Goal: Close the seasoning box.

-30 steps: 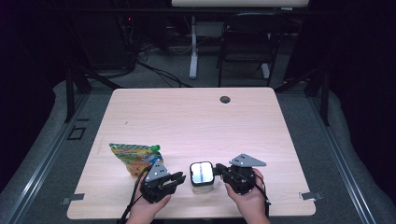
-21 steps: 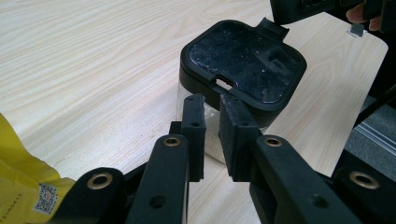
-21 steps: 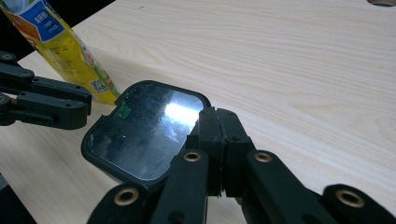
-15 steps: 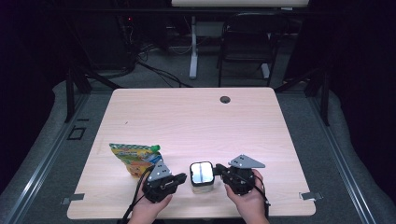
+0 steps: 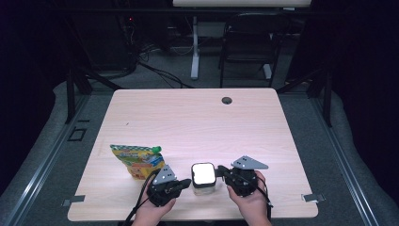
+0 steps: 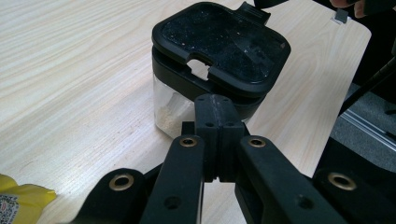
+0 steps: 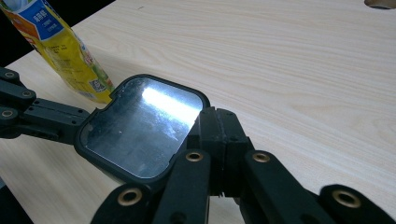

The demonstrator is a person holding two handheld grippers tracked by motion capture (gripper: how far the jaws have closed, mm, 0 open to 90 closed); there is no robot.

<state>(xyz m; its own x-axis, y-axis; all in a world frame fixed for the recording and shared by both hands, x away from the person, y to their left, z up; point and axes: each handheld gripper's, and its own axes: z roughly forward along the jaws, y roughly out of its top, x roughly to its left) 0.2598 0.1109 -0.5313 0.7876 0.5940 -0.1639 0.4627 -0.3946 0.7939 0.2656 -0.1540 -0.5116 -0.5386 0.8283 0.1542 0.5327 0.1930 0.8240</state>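
A small clear container (image 5: 203,178) with a black lid (image 6: 219,42) stands near the table's front edge. Its lid (image 7: 140,126) reflects light. My left gripper (image 5: 187,181) is at its left side. In the left gripper view that gripper (image 6: 215,105) is shut, its tips against the lid's rim. Its jaws have just been closing, with nothing between them. My right gripper (image 5: 220,173) is at the container's right side. In the right gripper view it (image 7: 217,116) is shut too, empty, tips at the lid's edge. The left gripper (image 7: 86,122) meets the lid from the far side.
A yellow-green snack pouch (image 5: 138,161) lies left of the left gripper, and also shows as the pouch (image 7: 60,51) behind the lid. The wooden table (image 5: 197,122) has a cable hole (image 5: 227,100) at the back. A chair (image 5: 249,42) and cables stand beyond it.
The left gripper's jaws have drawn together beside the container. Both hands, the container and the pouch stay where they were.
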